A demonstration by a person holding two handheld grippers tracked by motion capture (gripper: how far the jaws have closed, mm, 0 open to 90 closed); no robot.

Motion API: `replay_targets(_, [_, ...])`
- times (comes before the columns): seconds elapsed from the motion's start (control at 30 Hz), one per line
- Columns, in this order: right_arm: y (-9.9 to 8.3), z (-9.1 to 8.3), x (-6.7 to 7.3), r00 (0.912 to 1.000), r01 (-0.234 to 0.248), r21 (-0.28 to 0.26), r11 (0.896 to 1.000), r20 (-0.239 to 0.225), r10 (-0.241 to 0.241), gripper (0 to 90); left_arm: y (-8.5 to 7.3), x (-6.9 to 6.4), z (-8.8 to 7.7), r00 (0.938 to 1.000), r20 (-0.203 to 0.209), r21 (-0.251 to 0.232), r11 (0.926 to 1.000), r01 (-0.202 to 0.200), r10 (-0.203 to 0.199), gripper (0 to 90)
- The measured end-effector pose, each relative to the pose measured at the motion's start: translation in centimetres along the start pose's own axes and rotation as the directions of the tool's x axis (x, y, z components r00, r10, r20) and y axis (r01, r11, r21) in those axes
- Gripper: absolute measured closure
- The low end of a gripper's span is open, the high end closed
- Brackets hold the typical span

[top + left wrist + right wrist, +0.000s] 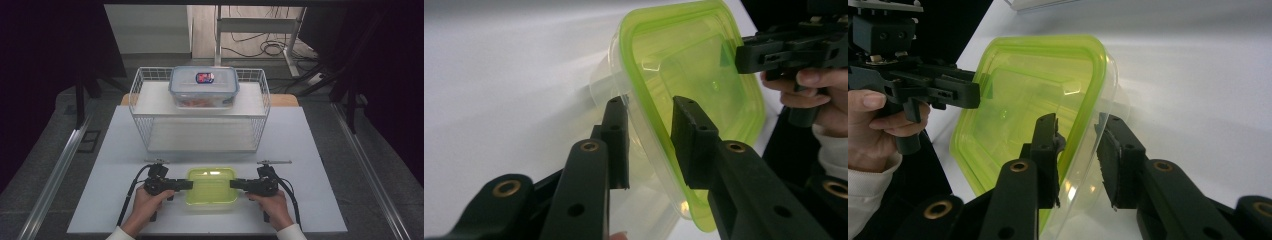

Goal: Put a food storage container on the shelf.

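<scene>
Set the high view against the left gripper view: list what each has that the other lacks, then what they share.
High view alone: a white wire rack at the table's far side, with a clear lidded box on its top shelf.
Left gripper view alone: a close look at the left gripper, one jaw on either side of the container's rim and side wall.
Shared: the green-lidded container, the right gripper at its opposite side, the white table.

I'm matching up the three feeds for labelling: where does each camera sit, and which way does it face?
High view: above the person's side, looking forward and down at the table, wire rack and green-lidded container; both hands show.
Left gripper view: rides the left gripper, looking along its jaws, which straddle the container's rim.
Right gripper view: rides the right gripper, its jaws straddling the opposite rim.
Shared: both gripper views show the container and the other gripper.
</scene>
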State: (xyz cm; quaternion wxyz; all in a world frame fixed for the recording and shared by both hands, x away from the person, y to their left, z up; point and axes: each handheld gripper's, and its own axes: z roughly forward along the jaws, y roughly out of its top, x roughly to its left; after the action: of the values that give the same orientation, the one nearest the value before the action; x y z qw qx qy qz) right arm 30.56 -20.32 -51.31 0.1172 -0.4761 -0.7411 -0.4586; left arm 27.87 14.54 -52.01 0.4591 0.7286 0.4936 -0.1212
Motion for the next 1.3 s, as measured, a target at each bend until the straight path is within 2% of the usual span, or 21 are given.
replay_targets(0.2, [-0.5,-0.6,0.3,0.9997,-0.007,-0.011,1.000,-0.022,0.007,73.4,-0.2,-0.4,-0.5,0.9996,0.018,-0.027,0.9994,-0.019,0.020,73.7])
replay_targets(0.43, [-0.9,-1.0,0.7,1.0000,-0.004,-0.048,0.999,-0.008,0.004,77.3,-0.3,-0.8,-1.0,0.9979,0.037,-0.056,0.9971,-0.052,0.054,76.8])
replay_targets(0.47, [-0.9,-1.1,0.7,0.9999,-0.009,-0.054,0.999,-0.014,0.008,77.8,-0.2,-1.2,-1.3,0.9961,0.022,-0.063,0.9945,-0.084,0.086,77.1])
replay_targets(0.5, [-0.9,-1.1,0.7,0.9999,-0.009,-0.054,0.999,-0.014,0.008,77.8,-0.2,-1.2,-1.3,0.9961,0.022,-0.063,0.9945,-0.084,0.086,77.6])
replay_targets(0.53, [-1.0,-1.1,0.8,0.9998,-0.008,-0.063,0.998,-0.016,0.007,78.7,-0.2,-1.4,-1.5,0.9940,0.008,-0.069,0.9916,-0.109,0.109,78.2])
replay_targets(0.7, [-1.2,-1.0,1.0,0.9999,0.004,-0.064,0.998,-0.014,-0.005,78.9,-0.2,-1.5,-1.8,0.9931,0.008,-0.078,0.9901,-0.116,0.117,79.4])
replay_targets(0.9, [-1.0,-1.3,1.5,0.9990,0.045,-0.080,0.996,0.000,-0.045,78.9,-0.2,-1.6,-2.0,0.9917,0.013,-0.080,0.9888,-0.126,0.128,79.8])
replay_targets(0.97, [-1.0,-1.4,1.6,0.9987,0.051,-0.081,0.995,0.000,-0.051,78.9,-0.1,-1.7,-2.1,0.9903,0.012,-0.082,0.9872,-0.137,0.138,79.8])
replay_targets(1.0, [-0.9,-1.6,1.8,0.9972,0.075,-0.088,0.993,0.005,-0.075,78.9,0.0,-2.0,-2.2,0.9885,0.004,-0.083,0.9851,-0.150,0.151,79.8])
replay_targets(1.17, [-0.6,-2.0,2.3,0.9946,0.104,-0.104,0.989,0.011,-0.103,78.9,0.1,-2.3,-2.6,0.9862,0.008,-0.100,0.9814,-0.164,0.166,79.9])
replay_targets(1.3, [-0.3,-2.2,2.8,0.9903,0.139,-0.116,0.983,0.019,-0.138,78.8,0.4,-2.5,-3.1,0.9824,-0.003,-0.105,0.9769,-0.186,0.187,80.0])
